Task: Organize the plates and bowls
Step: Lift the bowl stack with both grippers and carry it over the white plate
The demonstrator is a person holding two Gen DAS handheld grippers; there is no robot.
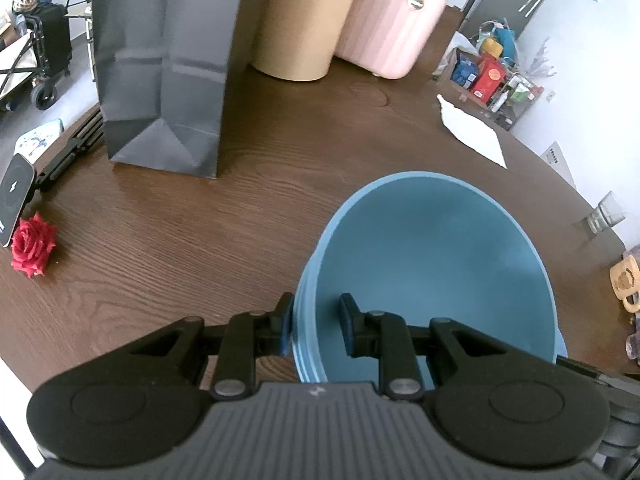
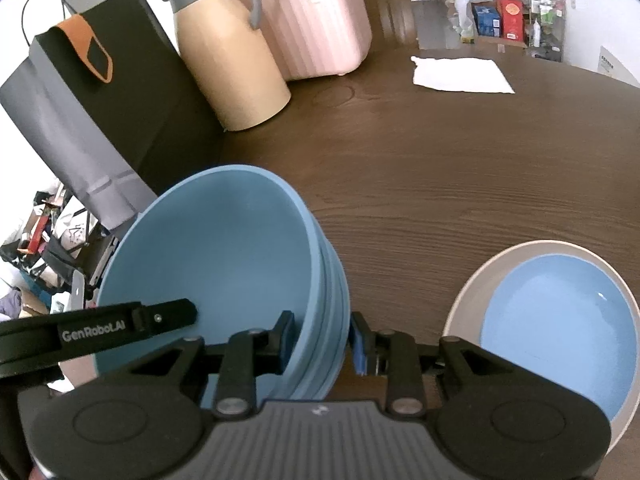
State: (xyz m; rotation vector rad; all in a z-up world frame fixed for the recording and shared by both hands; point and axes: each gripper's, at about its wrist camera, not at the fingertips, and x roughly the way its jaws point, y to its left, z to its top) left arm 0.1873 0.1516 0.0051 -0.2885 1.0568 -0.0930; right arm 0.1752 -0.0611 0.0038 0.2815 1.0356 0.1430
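A stack of nested blue bowls (image 1: 432, 264) is held from both sides over the wooden table (image 1: 240, 216). My left gripper (image 1: 316, 328) is shut on the stack's left rim, one finger outside the wall and one inside. My right gripper (image 2: 322, 340) is shut on the right rim of the same bowls (image 2: 216, 248) in the same way. The left gripper's finger (image 2: 160, 318) shows inside the bowl in the right wrist view. The stack's base is hidden. A blue plate (image 2: 560, 328) lies on a larger beige plate (image 2: 472, 292) at the lower right.
At the back stand a dark grey paper bag (image 1: 160, 60), a tan jug (image 1: 304, 16) and a pink case (image 1: 392, 28). A white napkin (image 1: 472, 132) lies far right. A red rose (image 1: 32, 246) and a phone (image 1: 12, 196) are at the left edge, a glass (image 1: 604, 216) at the right.
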